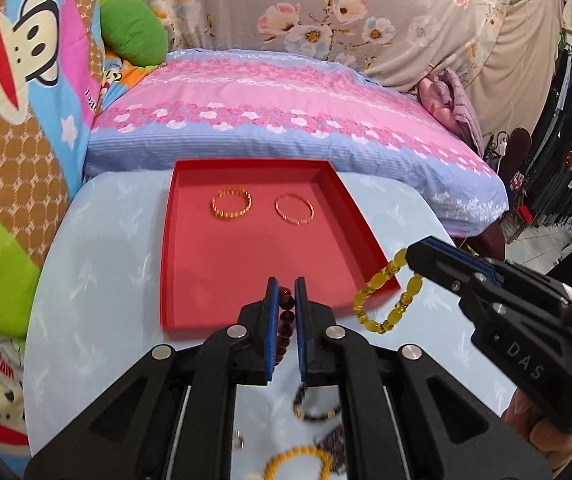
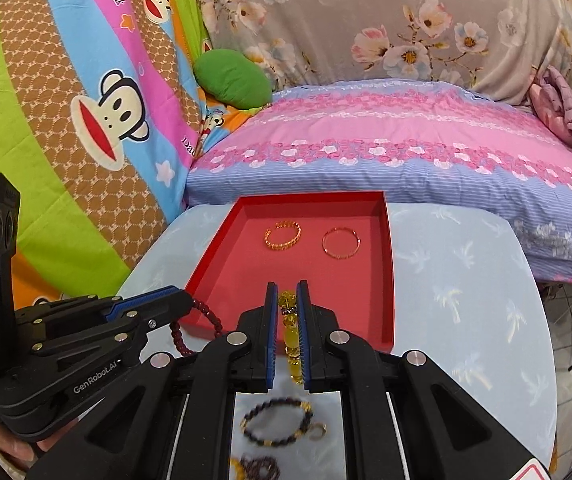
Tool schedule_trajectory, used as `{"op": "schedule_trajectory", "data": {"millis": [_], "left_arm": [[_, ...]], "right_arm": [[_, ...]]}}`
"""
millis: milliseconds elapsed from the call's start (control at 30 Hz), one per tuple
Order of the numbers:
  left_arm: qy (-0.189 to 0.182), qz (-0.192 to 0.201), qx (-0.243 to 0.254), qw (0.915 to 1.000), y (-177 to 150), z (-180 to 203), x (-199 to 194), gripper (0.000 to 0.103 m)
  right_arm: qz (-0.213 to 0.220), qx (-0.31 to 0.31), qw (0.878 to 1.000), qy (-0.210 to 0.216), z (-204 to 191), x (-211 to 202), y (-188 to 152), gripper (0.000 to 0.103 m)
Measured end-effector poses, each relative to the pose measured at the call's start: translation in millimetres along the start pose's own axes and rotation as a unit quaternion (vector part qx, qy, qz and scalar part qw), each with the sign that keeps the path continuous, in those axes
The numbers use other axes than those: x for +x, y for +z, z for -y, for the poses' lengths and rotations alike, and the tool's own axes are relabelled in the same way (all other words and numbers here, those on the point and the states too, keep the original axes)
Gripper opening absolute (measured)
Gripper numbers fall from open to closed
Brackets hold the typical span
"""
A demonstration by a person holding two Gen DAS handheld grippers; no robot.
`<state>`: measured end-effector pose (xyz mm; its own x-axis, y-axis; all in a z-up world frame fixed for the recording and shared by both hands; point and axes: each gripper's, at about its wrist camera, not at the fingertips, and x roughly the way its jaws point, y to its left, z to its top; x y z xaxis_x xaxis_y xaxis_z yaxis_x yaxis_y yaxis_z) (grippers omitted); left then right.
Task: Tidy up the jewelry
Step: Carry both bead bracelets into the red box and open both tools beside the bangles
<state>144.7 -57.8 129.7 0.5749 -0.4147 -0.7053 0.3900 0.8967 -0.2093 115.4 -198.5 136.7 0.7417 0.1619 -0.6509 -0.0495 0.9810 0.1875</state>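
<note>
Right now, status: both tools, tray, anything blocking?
Left tool shut on dark red bead bracelet. Right tool shut on yellow bead bracelet. Red tray holds two gold bangles, front half bare. Nothing blocking.

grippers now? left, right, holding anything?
Left gripper: shut on the dark red bead bracelet.
Right gripper: shut on the yellow bead bracelet.
</note>
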Motion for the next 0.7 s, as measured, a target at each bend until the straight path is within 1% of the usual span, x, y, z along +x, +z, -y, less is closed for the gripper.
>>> {"op": "schedule_trajectory", "data": {"millis": [200,267,400,500,600,700], "left_arm": [[-0.03,-0.005,-0.014,0.9994,39,-12,40,0.008],[-0.041,-0.005,-0.023,0.9989,50,-17,54,0.008],[-0.06,-0.022,-0.048,0.9968,58,-32,89,0.008],[-0.049,-0.05,-0.061,0.9957,53,-45,121,0.008],[-0.017,-0.069,-0.057,0.9959,45,-52,143,0.008],[0.018,-0.074,-0.039,0.9963,39,-57,150,0.008]], "right_arm": [[-0.024,0.029,0.999,0.02,16,52,32,0.009],[-0.028,0.039,0.998,0.029,17,66,38,0.01],[-0.044,0.07,0.995,0.051,24,99,43,0.01],[-0.062,0.081,0.994,0.041,33,125,38,0.01],[-0.075,0.079,0.994,0.015,42,140,30,0.01],[-0.08,0.07,0.994,-0.011,49,146,25,0.01]]}}
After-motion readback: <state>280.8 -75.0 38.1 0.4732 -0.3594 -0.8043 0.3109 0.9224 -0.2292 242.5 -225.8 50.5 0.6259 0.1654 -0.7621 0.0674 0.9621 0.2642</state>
